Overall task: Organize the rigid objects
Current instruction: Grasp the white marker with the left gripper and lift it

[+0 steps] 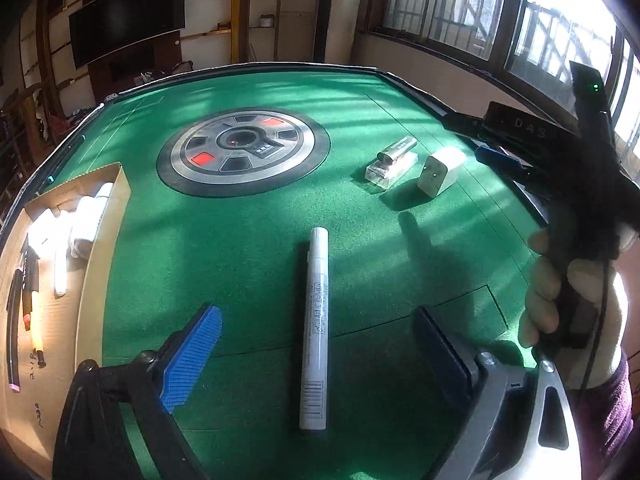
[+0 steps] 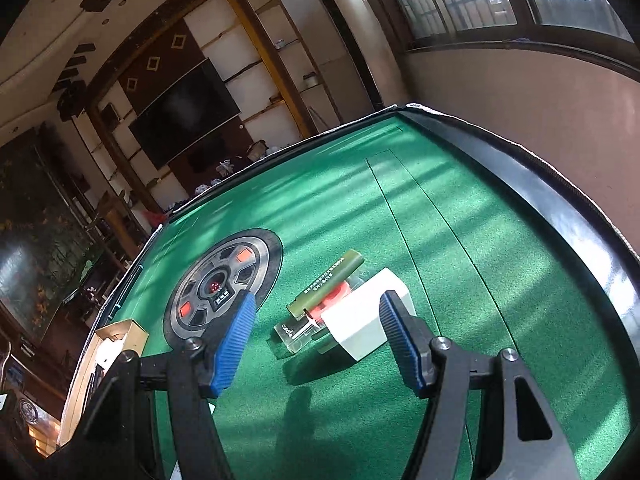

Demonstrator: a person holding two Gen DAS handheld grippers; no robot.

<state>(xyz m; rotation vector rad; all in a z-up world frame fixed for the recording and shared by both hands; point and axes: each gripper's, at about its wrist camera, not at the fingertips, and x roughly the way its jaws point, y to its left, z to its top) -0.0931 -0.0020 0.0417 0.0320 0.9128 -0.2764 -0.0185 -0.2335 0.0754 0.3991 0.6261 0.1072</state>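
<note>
A white marker pen (image 1: 316, 328) lies lengthwise on the green felt, between the fingers of my left gripper (image 1: 318, 316), which stands open with neither pad touching it. Farther right are a white charger cube (image 1: 442, 170), a clear case (image 1: 390, 172) and an olive tube (image 1: 398, 148) resting on the case. In the right wrist view my right gripper (image 2: 318, 300) is open and empty, hanging above the felt just short of the olive tube (image 2: 328, 280), the clear case (image 2: 296, 334) and the cube (image 2: 360, 320). A person's hand (image 1: 548, 280) holds the right gripper's handle.
A cardboard box (image 1: 102, 240) at the table's left edge holds pens and several white items; it also shows in the right wrist view as the cardboard box (image 2: 128, 330). A round metal dial (image 1: 244, 146) sits in the table's middle. A raised black rim (image 2: 540, 184) borders the felt.
</note>
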